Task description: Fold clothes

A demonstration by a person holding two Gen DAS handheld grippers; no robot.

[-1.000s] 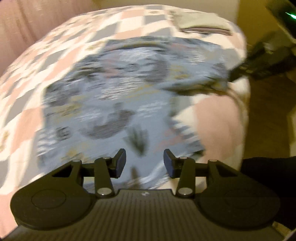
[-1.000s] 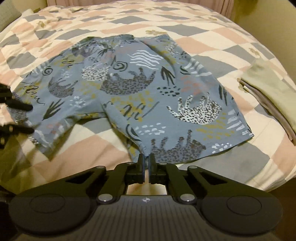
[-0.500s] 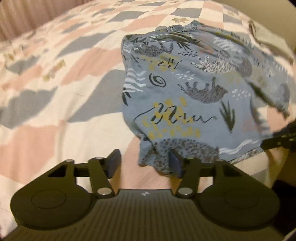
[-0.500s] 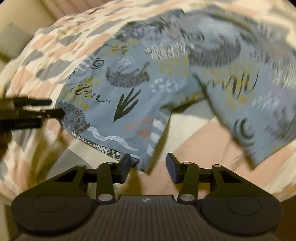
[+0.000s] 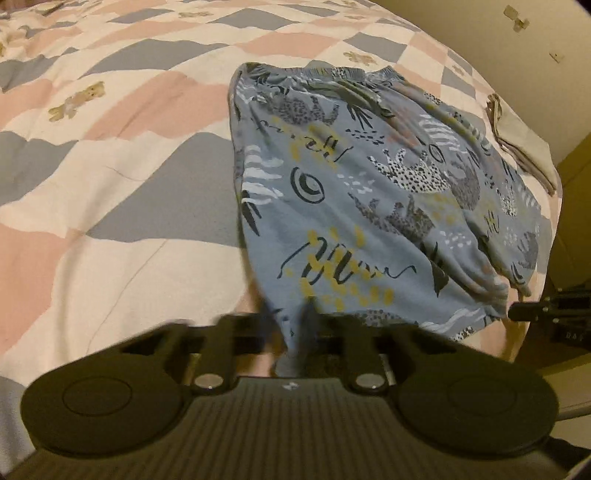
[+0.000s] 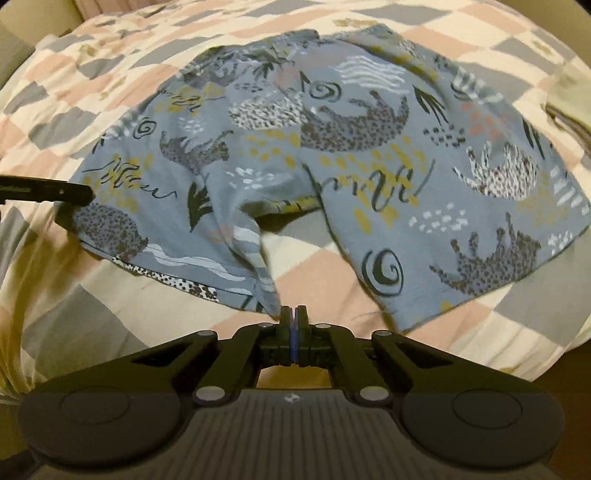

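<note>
With my left gripper (image 5: 295,332) pinching the hem at 9 o'clock of the printed shorts (image 6: 332,147) spread on the quilt (image 6: 110,302) and my right gripper (image 6: 293,317) clamped on that leg's inner corner at 6 o'clock, I keep both corners level and taut.

Home bedroom. Bed (image 5: 110,155) covered with a checked quilt in pink, grey and cream patches, small teddy-bear prints (image 5: 75,101) on some. Folded beige clothes (image 5: 517,136) lie near the bed's far right edge. Plain yellowish wall (image 5: 498,33) behind; warm, dim indoor light.
</note>
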